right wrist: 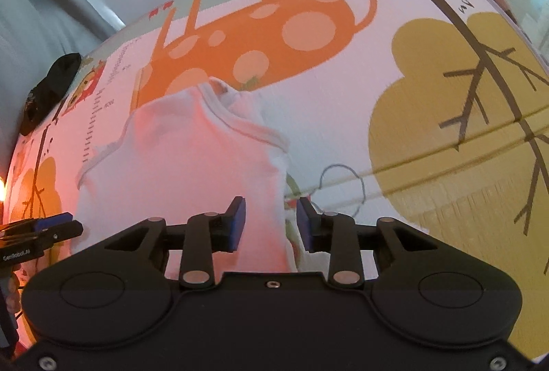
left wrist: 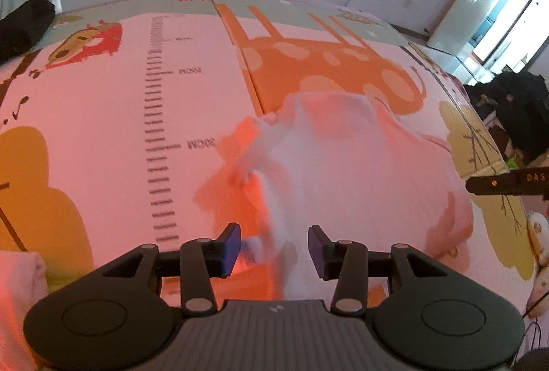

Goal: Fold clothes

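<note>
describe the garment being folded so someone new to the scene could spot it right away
Start from the big cartoon play mat with the orange spotted animal printed on it. Just below that animal, in front of both grippers, lies a small white garment with a ribbed neckline. It is the only loose cloth lying on the mat's middle; the dark bundle sits away at the mat's edge.

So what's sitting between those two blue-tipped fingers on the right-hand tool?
In the right wrist view, the white garment's edge runs between the right gripper's open fingers, play mat beneath.
</note>
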`<action>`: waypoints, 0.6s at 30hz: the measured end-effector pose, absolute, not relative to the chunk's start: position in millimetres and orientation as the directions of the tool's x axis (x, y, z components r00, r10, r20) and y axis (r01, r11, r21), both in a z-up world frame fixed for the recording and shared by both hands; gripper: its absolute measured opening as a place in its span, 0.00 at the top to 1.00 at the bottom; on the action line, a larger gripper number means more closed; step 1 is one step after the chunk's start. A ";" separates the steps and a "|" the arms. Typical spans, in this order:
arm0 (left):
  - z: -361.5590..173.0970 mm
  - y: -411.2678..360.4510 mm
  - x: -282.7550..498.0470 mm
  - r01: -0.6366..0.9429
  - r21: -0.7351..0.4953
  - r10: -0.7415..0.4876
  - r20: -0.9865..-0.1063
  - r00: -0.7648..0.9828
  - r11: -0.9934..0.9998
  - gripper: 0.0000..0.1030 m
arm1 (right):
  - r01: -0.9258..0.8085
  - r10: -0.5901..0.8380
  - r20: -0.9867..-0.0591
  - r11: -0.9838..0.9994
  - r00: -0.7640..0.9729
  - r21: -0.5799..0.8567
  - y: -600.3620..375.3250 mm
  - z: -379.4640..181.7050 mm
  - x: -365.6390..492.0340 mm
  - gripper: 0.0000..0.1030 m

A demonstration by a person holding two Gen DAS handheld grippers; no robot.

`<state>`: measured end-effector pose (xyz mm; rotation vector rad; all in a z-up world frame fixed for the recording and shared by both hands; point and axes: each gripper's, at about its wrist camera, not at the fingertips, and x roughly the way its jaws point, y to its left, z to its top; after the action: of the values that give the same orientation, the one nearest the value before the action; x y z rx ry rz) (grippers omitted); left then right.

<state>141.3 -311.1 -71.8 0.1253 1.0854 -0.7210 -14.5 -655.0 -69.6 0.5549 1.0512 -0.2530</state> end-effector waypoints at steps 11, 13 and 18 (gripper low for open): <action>-81.4 -313.8 131.7 0.582 -0.294 -0.496 -0.839 0.222 0.758 0.77 | 0.463 0.118 -0.892 0.821 0.437 0.335 -650.6 -95.5 -20.4 0.71; -81.9 -313.6 131.4 0.577 -0.298 -0.497 -0.839 0.223 0.761 0.85 | 0.458 0.125 -0.891 0.822 0.436 0.339 -649.3 -97.6 -21.0 0.80; -76.6 -313.1 128.3 0.589 -0.299 -0.510 -0.829 0.228 0.751 0.89 | 0.434 0.133 -0.883 0.832 0.449 0.346 -645.1 -96.6 -22.9 0.94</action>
<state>128.3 -313.1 -76.6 0.0832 1.1065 -0.7575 -22.9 -645.1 -96.6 0.5873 1.1051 -0.1998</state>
